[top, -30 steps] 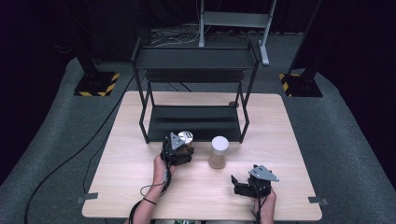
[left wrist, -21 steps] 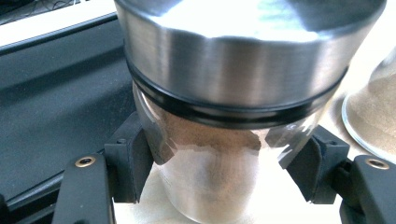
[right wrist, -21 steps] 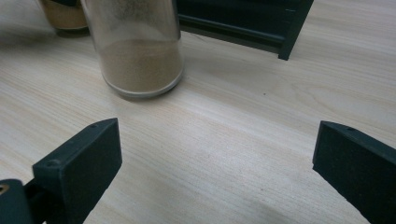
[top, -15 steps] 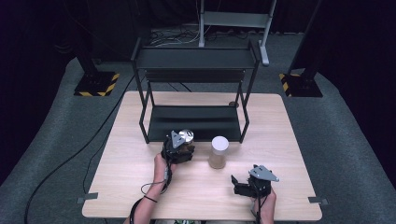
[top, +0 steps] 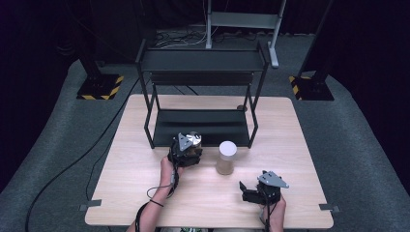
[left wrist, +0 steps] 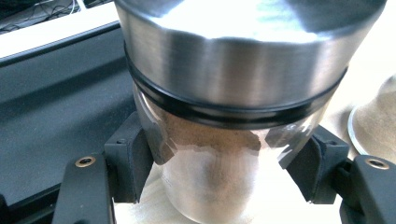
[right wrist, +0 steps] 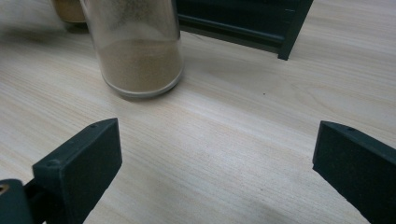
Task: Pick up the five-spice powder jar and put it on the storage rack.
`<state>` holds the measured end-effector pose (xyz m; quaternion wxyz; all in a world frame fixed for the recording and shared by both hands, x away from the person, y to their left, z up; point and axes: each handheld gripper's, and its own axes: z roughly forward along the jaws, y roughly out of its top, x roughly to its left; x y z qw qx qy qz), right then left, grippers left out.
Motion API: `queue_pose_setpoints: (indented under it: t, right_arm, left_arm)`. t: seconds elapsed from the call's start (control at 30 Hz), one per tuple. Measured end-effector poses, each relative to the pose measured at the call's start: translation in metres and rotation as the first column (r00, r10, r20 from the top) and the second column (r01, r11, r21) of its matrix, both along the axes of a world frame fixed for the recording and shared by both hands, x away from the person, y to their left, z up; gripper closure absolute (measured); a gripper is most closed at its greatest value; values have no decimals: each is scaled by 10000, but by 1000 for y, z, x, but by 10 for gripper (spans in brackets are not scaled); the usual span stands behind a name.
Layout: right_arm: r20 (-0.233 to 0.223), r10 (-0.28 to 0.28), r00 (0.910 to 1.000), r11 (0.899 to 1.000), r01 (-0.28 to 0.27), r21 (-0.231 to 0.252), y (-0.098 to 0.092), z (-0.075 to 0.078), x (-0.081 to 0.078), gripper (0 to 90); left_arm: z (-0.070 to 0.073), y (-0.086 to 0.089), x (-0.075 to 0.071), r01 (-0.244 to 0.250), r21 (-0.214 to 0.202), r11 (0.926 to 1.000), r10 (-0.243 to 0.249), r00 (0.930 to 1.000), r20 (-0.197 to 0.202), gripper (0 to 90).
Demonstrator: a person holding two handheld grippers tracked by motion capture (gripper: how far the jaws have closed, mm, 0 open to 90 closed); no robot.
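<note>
The right gripper (top: 247, 191) rests low on the near right of the bench (top: 309, 159), its jaws spread wide with nothing between them. Ahead of it stands a second jar (right wrist: 135, 46) with a pale lid, upright on the wood, holding brown powder in its lower part.

Left of that jar, the left gripper (left wrist: 224, 172) is clenched on the jar (left wrist: 229, 140) in hand, a clear glass one with a brushed steel lid (left wrist: 233, 51) and a black seal ring. The pads (left wrist: 133, 161) press the glass wall below the ring on both sides. It sits just in front of the black shelf rack (top: 203, 121), near the rack's bottom shelf.

The glass looks stiff, smooth and breakable, so I judge it slippery under hard pads. The load of powder gives it moderate weight, low down. The best hold is on the straight wall under the lid, kept upright.

Compared with the earlier frames nothing differs: both hands, both jars and the grip are as they were
</note>
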<state>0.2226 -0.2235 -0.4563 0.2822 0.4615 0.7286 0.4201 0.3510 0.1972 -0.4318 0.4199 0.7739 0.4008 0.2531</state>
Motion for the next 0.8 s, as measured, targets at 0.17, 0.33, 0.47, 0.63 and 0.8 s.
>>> queue_pose_setpoints:
  t: [0.17,0.33,0.47,0.63,0.8]
  right_arm:
    - [-5,-5,10000,10000,5,5,0,0,0,0]
    - [-2,-16,10000,10000,16,5,0,0,0,0]
    - [1,-23,10000,10000,23,-2,0,0,0,0]
    - [3,-13,10000,10000,13,-2,0,0,0,0]
    - [-1,-13,10000,10000,13,-6,0,0,0,0]
  left_arm:
    - [0,-1,2,35,47,10000,-35,10000,24,312]
    - [0,1,5,150,-35,9999,-150,9999,59,312]
    - [0,1,5,116,-55,9999,-116,9999,85,312]
    - [1,1,5,100,-74,9999,-99,9999,97,312]
    - [1,1,5,114,-101,9999,-113,9999,118,312]
